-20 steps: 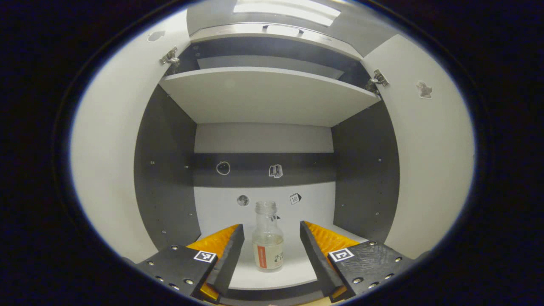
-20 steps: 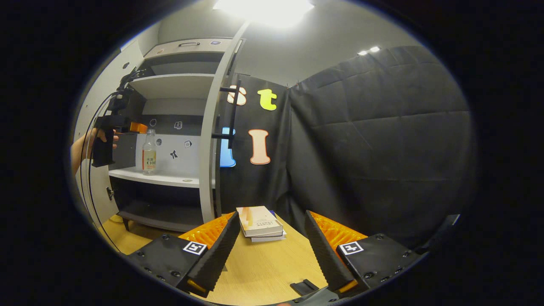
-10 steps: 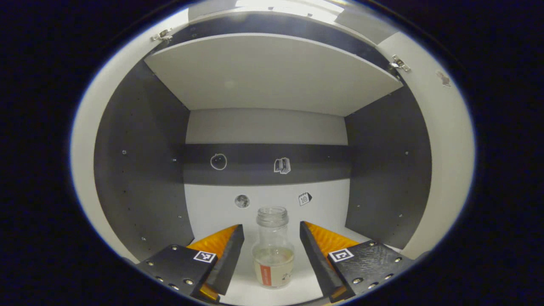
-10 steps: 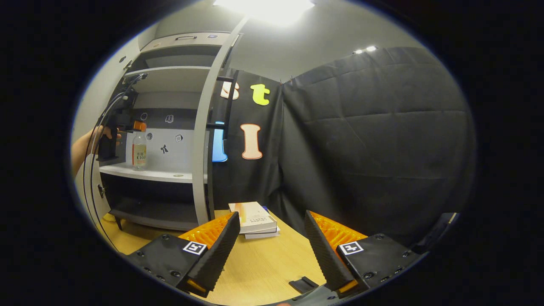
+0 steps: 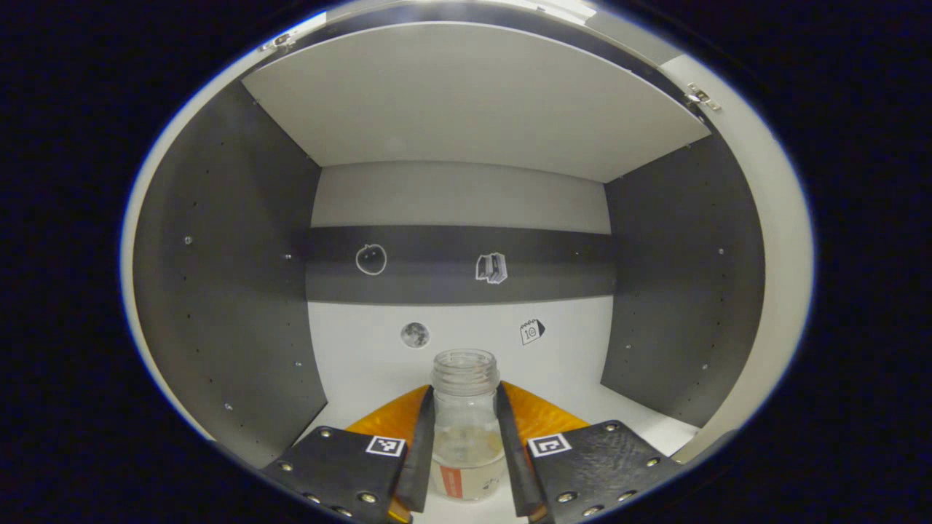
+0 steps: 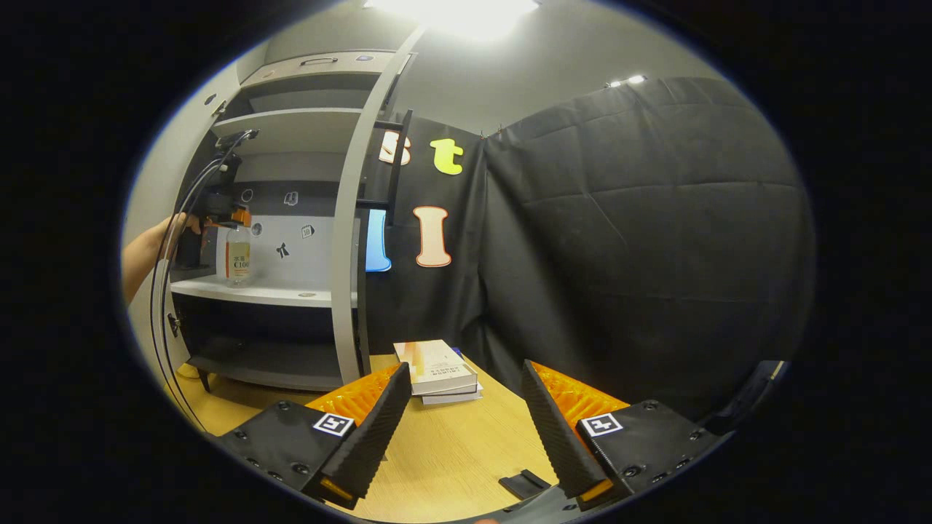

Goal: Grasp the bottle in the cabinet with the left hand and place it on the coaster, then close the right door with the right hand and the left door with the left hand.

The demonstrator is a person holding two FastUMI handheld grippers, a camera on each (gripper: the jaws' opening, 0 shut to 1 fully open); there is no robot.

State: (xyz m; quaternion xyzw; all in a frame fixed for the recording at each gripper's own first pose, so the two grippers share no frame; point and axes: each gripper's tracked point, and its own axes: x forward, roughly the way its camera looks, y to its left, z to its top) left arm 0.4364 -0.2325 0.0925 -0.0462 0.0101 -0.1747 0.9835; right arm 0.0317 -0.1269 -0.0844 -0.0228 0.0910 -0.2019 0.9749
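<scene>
While standing upright on the white cabinet shelf (image 5: 641,422), the clear glass bottle with an orange-banded label and no cap (image 5: 466,426) is sitting between the fingers of the left gripper (image 5: 466,455), which are lying close against its two sides; contact looks made, though firm pressure cannot be confirmed. Seen from the right gripper view, a hand (image 6: 145,251) is holding that tool at the bottle (image 6: 237,255) inside the open grey cabinet (image 6: 291,124). Right gripper (image 6: 459,422) is hovering wide open and empty above the light wooden table (image 6: 451,466), near a stack of books (image 6: 437,371). Risks: smooth glass is likely slipping if lifted under light pinch; the open mouth is inviting a spill if tilted; a hasty pull-out could be clipping the open right door (image 6: 349,240).
</scene>
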